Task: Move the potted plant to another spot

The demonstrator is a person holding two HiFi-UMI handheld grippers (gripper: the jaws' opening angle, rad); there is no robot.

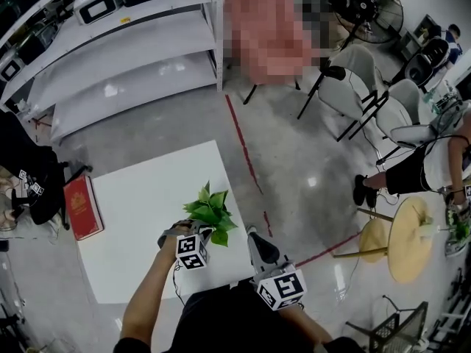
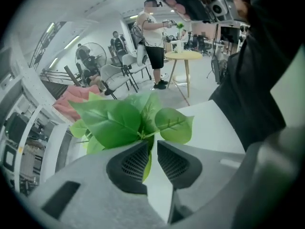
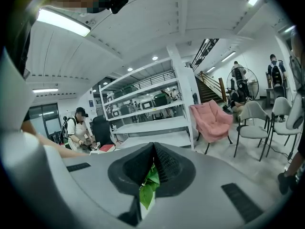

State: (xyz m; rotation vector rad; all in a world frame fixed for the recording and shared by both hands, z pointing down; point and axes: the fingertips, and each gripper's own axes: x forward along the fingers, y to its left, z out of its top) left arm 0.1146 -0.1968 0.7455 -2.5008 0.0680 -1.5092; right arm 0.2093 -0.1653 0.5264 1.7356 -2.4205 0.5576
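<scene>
Potted plant [image 1: 210,210] is resting on the table [image 1: 147,197], just past my left tool [image 2: 151,142], which is hanging released, a leaf loose between its pads. Right tool [image 3: 152,149] is clenching a leaf. I'm judging the placing nearly done; letting go is remaining.

A: How many plants and books does the scene hold?
B: One potted plant [image 1: 210,212] and one red book [image 1: 82,207].
A: And the furniture?
B: One white table [image 1: 132,219], one shelf rack [image 1: 125,43], one pink armchair [image 3: 212,120], two grey chairs [image 1: 357,68], one standing fan [image 1: 375,2].
</scene>
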